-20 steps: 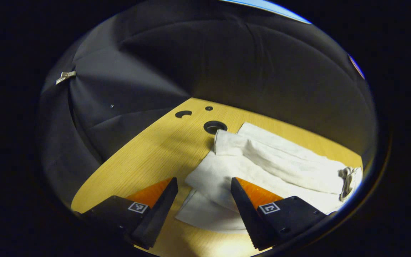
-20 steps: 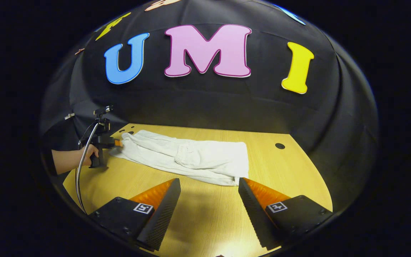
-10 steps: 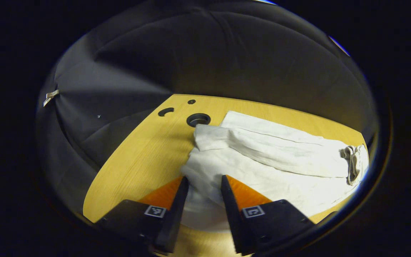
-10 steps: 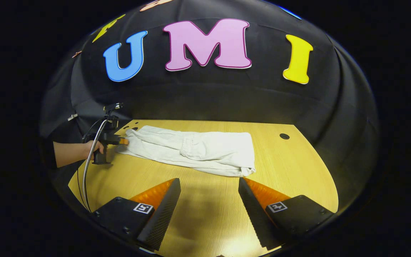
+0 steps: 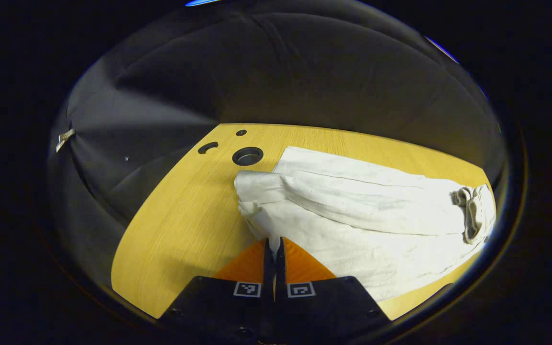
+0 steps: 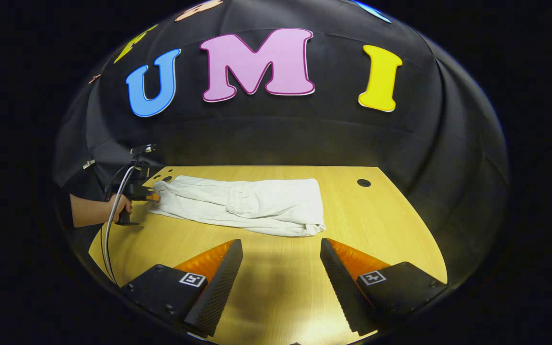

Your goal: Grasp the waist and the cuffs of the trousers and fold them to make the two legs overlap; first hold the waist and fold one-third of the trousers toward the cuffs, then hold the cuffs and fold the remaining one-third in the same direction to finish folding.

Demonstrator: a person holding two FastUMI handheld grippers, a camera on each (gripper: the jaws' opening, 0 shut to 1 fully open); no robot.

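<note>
White trousers (image 5: 362,211) lie folded lengthwise on the wooden table (image 5: 180,225), the waist end with its drawstring (image 5: 467,211) laid back over the middle. My left gripper (image 5: 273,242) is shut on the near cuff edge, with the cloth pinched between its fingers. In the right gripper view the trousers (image 6: 247,206) stretch across the table's far half, and the left gripper (image 6: 150,196), held by a hand (image 6: 121,207), sits at their left end. My right gripper (image 6: 281,249) hovers open over bare wood, a little in front of the folded right end of the trousers.
Round cable holes pierce the table near the cuffs (image 5: 247,155) and at the far right (image 6: 363,182). Black cloth walls close in behind and on both sides. A cable (image 6: 108,239) hangs from the left gripper. Bare wood (image 6: 276,287) lies in front of the trousers.
My left gripper went from open around the cuff edge to shut on it. The right gripper stayed open and shifted slightly relative to the trousers.
</note>
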